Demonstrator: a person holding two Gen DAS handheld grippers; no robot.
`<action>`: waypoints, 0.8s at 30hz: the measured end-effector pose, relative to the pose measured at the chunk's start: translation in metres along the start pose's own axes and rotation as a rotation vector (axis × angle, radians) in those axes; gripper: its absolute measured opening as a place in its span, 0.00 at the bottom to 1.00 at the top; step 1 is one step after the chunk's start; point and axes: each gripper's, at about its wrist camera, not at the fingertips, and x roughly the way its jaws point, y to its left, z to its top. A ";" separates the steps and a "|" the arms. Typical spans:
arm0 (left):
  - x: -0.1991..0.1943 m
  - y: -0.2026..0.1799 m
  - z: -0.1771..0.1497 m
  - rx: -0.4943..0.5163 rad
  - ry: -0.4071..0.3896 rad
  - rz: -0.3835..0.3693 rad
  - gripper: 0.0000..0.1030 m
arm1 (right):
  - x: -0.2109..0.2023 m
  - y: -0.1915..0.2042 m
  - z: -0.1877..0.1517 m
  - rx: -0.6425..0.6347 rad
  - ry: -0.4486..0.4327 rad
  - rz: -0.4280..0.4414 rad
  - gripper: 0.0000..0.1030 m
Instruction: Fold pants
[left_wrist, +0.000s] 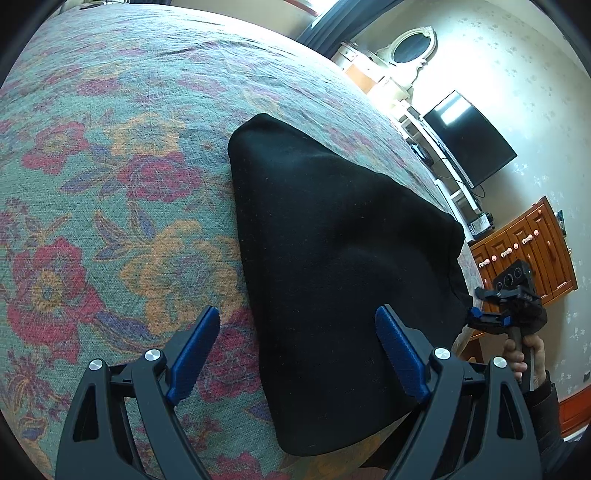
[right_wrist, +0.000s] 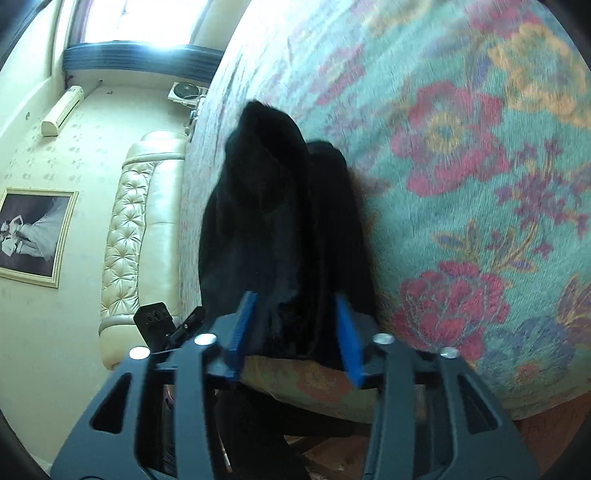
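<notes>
Floral bedspread (left_wrist: 110, 184) w/ black pants (left_wrist: 332, 240) bunched near its 4 o'clock edge, both grippers, left gripper (left_wrist: 295, 332) & right gripper (right_wrist: 295, 325), open w/ jaws astride cloth; fabric looks soft, light, limp, prob. best pinched at hem corners.

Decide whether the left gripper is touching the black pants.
Cannot tell. In the left wrist view the left gripper stands open over the black pants, but no gap or contact shows plainly.

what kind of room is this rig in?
Most likely a bedroom: black pants lie on a bed with a floral cover, a tufted headboard stands at one end, and a wooden dresser stands by the wall.
</notes>
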 end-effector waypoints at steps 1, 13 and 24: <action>-0.001 0.002 0.002 0.001 -0.004 0.005 0.82 | -0.008 0.006 0.007 -0.039 -0.042 -0.019 0.87; 0.012 0.041 0.044 -0.073 -0.002 -0.057 0.83 | 0.048 -0.007 0.088 -0.055 0.012 -0.012 0.87; 0.048 0.065 0.089 -0.194 0.017 -0.244 0.83 | 0.071 -0.019 0.105 -0.019 0.073 0.160 0.87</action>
